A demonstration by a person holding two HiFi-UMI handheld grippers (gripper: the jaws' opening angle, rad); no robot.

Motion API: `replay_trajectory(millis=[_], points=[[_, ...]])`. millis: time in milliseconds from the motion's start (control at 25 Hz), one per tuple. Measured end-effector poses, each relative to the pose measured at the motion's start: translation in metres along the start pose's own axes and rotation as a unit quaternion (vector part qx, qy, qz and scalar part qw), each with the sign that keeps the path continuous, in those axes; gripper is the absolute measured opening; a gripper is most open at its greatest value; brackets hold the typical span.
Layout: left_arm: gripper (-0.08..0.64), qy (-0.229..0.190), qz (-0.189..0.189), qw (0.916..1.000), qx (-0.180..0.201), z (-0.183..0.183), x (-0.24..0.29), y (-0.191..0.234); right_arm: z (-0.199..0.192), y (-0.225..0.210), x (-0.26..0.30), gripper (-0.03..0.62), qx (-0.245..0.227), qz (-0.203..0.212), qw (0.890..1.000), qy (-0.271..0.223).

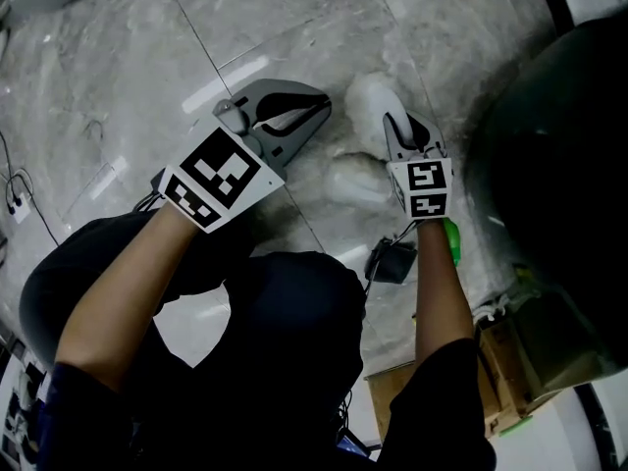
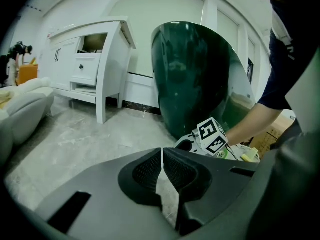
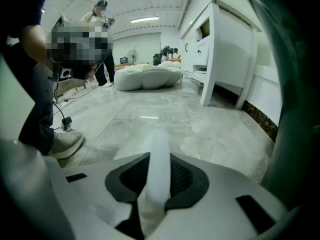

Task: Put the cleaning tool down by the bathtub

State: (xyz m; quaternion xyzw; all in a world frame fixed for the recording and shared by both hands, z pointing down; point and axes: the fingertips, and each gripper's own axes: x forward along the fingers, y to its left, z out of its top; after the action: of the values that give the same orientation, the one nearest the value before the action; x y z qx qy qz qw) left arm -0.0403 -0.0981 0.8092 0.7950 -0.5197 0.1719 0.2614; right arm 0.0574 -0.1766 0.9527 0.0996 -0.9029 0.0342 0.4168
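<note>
Cleaning tool (image 3: 156,139), a white stick, is pinched tight between the fingers of the right gripper (image 3: 159,160), low over the grey floor (image 3: 165,109). The dark green bathtub (image 1: 549,145) is close on its right. The left gripper (image 2: 162,154), further left, has its fingers pressed together on nothing.

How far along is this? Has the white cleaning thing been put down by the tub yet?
Done: the white cleaning tool is low over the floor, right beside the green bathtub. In hand: the right gripper is shut on its handle; the left gripper is shut, empty. Left: rest it on the floor and let go; whether it touches yet is unclear.
</note>
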Motion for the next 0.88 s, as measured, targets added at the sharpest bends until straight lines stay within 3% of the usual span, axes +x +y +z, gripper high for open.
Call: replay_trajectory(millis=[280, 520, 880], points=[[0.034, -0.001, 0.006, 0.9999, -0.01, -0.032, 0.012, -0.003, -0.023, 0.009, 0.026, 0.089, -0.042, 0.009, 0.999, 0.009], [0.034, 0.006, 0.013, 0.9997, -0.019, -0.054, 0.015, -0.003, -0.045, 0.012, 0.041, 0.089, -0.051, 0.002, 0.999, 0.014], [0.034, 0.006, 0.016, 0.9996, -0.024, -0.058, 0.028, -0.007, -0.049, 0.015, 0.043, 0.091, -0.065, -0.006, 0.998, 0.012]])
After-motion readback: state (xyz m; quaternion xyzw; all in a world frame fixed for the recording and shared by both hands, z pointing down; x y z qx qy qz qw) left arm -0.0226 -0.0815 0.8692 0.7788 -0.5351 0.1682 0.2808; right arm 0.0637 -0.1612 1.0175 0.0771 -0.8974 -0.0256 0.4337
